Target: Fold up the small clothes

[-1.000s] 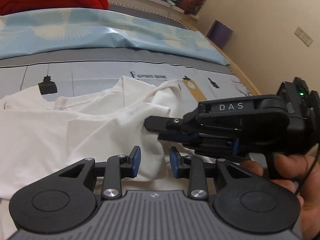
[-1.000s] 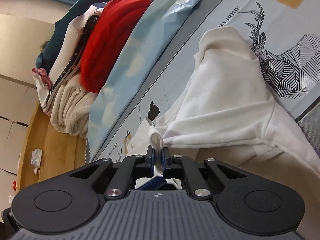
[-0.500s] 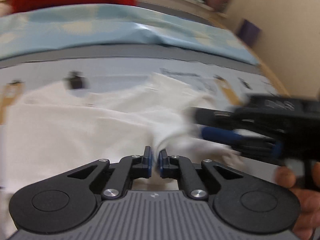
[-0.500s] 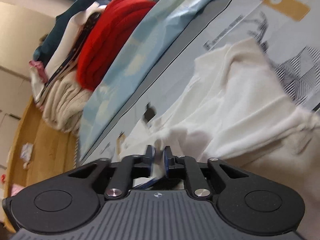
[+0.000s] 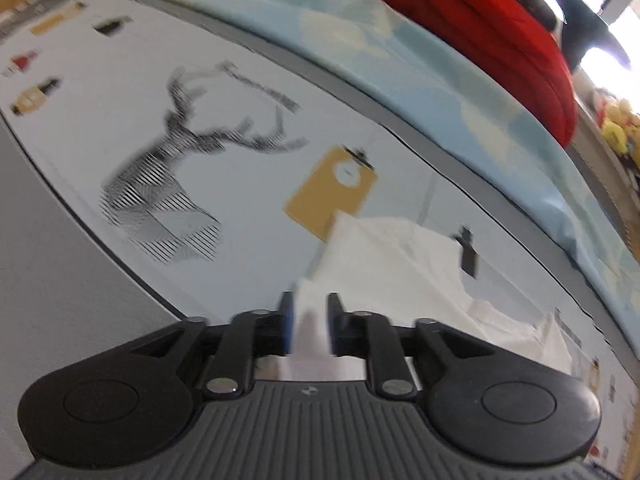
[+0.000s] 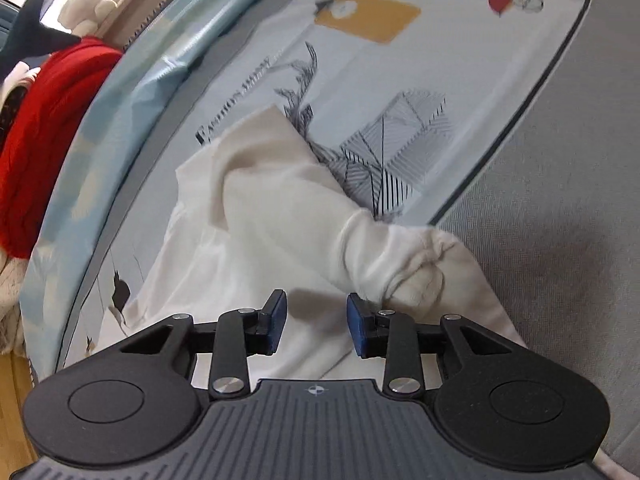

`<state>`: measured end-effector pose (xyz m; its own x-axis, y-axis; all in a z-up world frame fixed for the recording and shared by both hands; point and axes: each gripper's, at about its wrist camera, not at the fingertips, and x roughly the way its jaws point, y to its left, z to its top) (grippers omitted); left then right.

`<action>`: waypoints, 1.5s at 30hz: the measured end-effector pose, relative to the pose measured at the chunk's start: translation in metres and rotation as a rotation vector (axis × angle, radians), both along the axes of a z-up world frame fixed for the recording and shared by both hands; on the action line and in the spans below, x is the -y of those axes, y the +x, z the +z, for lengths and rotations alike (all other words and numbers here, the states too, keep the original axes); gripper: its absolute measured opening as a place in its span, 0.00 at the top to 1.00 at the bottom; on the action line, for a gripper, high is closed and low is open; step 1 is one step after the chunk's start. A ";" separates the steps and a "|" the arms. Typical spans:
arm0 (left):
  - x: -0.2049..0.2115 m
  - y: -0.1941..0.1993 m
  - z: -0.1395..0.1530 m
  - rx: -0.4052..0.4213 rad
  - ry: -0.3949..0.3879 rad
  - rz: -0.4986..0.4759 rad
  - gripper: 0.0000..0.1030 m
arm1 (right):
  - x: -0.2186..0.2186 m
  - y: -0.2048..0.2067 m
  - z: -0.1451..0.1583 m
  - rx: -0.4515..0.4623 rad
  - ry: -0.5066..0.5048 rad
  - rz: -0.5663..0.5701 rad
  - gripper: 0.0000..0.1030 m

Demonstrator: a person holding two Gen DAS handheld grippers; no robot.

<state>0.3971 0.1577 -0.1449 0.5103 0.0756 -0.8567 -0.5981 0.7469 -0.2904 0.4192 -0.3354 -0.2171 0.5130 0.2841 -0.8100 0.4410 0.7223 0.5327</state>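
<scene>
White garment [image 6: 260, 216] runs lengthwise toward blanket; both jaws just widened (cloth between, unpinched).

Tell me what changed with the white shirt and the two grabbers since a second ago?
The right gripper let go: its jaws were pinching a fold of the white shirt, have just been opening, and now stand apart over it. The left gripper swung across to the shirt's corner; its jaws shut, then have just been opening, with cloth between them. The printed bedsheet and red blanket stayed put.

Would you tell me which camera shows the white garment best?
The right wrist view: the white garment fills its middle, bunched and creased, sharp enough to read its folds. The left wrist view shows only a blurred corner running between the left gripper's fingers.
</scene>
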 end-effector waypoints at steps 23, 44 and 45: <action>0.005 -0.003 -0.007 -0.026 0.188 0.027 0.99 | 0.007 -0.005 0.006 0.041 -0.032 -0.102 0.72; 0.022 0.005 -0.030 -0.079 -0.056 -0.165 0.75 | 0.017 -0.009 0.009 0.028 -0.135 -0.157 0.83; 0.023 0.005 -0.026 -0.065 -0.054 -0.175 0.74 | 0.016 -0.010 0.014 0.053 -0.150 -0.159 0.76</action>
